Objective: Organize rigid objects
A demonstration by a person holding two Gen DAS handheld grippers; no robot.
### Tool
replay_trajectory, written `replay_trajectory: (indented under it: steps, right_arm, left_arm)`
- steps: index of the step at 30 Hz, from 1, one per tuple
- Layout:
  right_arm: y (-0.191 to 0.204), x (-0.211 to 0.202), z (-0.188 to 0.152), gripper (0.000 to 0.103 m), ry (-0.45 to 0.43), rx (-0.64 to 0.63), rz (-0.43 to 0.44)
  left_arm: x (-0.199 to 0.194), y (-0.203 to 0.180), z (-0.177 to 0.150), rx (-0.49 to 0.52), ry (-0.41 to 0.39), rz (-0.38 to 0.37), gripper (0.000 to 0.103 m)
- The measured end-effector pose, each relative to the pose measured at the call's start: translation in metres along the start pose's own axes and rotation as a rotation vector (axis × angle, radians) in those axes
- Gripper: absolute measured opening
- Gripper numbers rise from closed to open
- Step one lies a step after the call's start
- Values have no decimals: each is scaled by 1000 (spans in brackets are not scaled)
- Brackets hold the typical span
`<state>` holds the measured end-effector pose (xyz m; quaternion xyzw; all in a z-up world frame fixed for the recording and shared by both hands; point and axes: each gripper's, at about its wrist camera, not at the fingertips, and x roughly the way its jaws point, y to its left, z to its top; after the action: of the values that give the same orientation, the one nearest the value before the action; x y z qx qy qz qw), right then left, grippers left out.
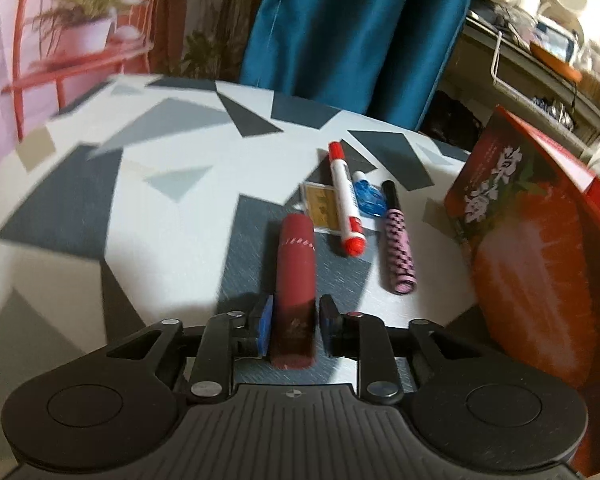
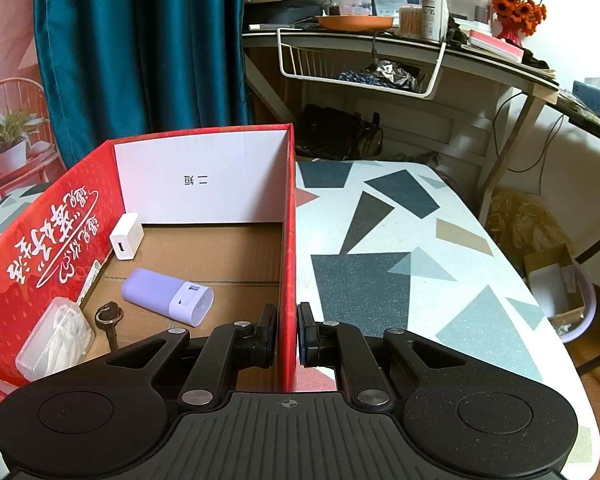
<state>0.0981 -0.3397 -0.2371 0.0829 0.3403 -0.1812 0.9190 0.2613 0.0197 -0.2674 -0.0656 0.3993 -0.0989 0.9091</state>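
My left gripper [image 1: 294,326] is shut on a dark red tube [image 1: 295,264] and holds it over the patterned table [image 1: 140,200]. Beyond it lie a red-capped white marker [image 1: 345,200], a pink-and-black patterned tube [image 1: 398,252], a small blue item [image 1: 368,198] and a yellow card [image 1: 320,208]. The red strawberry box [image 1: 540,240] stands to the right. My right gripper [image 2: 287,334] is shut on the box's right wall [image 2: 288,240]. Inside the box lie a lilac power bank [image 2: 166,298], a white charger [image 2: 126,236], a clear case [image 2: 56,340] and a dark key-like item [image 2: 109,318].
A teal curtain [image 2: 140,40] hangs behind the table. A cluttered desk with a wire basket [image 2: 360,64] stands at the back right. A red chair with a plant [image 1: 80,36] is at the far left. The table's right edge [image 2: 532,280] drops to the floor.
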Motion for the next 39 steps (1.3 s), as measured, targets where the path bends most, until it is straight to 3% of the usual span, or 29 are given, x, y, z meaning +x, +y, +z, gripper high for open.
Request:
replay_trajectory:
  steps: [2,8,11,15,17,19,21,22,24,27,35,39]
  right_arm:
    - [0,0,0,10,0,0,-1]
    - [0,0,0,10,0,0,0]
    - [0,0,0,10,0,0,0]
    - [0,0,0,10,2,-4,-1]
    - [0,-1,0,10,2,-4,-1]
    - [0,-1,0,10,3,-5,1]
    - [0,-1,1,11,2,-4,1]
    - [0,-1,1,11,2,-5,0]
    - [1,-1,1,11,1,-6,-1]
    - [1,-1,1,11,1,-5,-1]
    - [3,0,1,11,3,-7,-1]
    - [2,1,1,11,4,-10,-2]
  left_arm:
    - [-2,-2,-2,-34,11,-39,39]
    - [3,-21,-5,-46,45,-143,43]
    - [7,-31,-7,-36,47,-205,52]
    - [16,-53,-5,105,19,-247,59]
    - [19,-61,-4,202,5,-226,63]
    - [16,-63,-4,271,-11,-211,75]
    - [10,-61,-3,336,-35,-198,97]
    - [7,-59,-3,370,-48,-182,100]
    - [9,-58,2,455,-52,-138,103]
    - [17,-51,9,535,-33,-135,103]
    - [43,-39,35,458,-11,-163,103]
    - [56,-42,35,495,17,-165,103]
